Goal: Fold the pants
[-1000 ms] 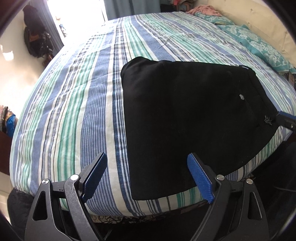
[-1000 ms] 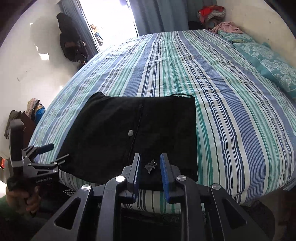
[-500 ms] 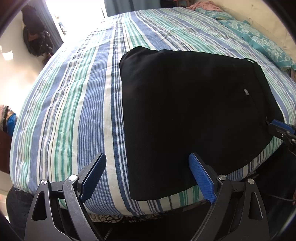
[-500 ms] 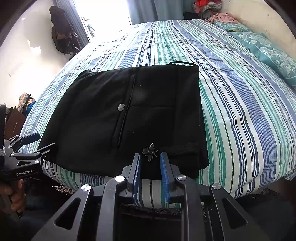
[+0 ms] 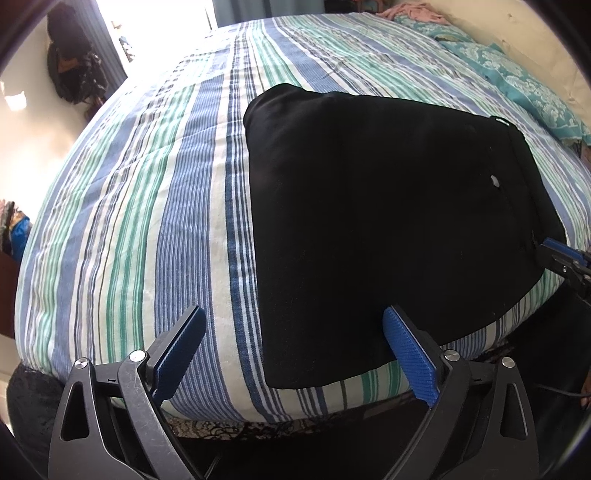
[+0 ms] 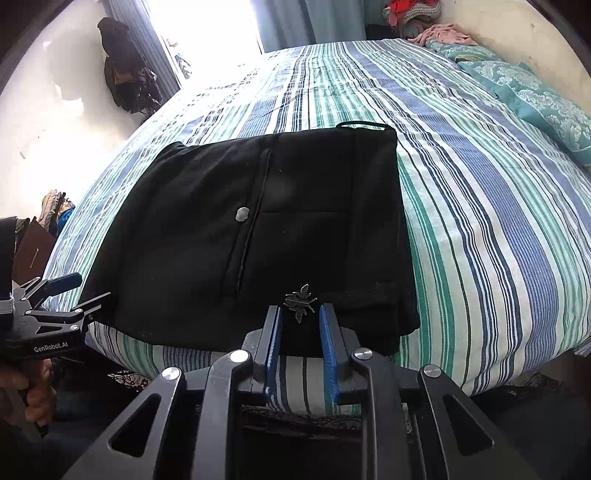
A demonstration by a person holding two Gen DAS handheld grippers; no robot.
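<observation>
The black pants lie folded into a flat rectangle at the near edge of the striped bed. They also show in the right wrist view, with a small metal insect emblem at the near edge. My left gripper is open, its fingers straddling the pants' near left corner without touching it. My right gripper has its jaws narrowly apart at the pants' near waistband edge, just short of the emblem; it also shows in the left wrist view.
Teal patterned pillows lie along the bed's far right by the wall. Pink clothing is piled at the far corner. Dark clothes hang on the left wall. The bed's edge drops off just below both grippers.
Both grippers have moved closer to the bed, and the pants look larger in both views. The right gripper's jaws have parted slightly at the waistband edge.
</observation>
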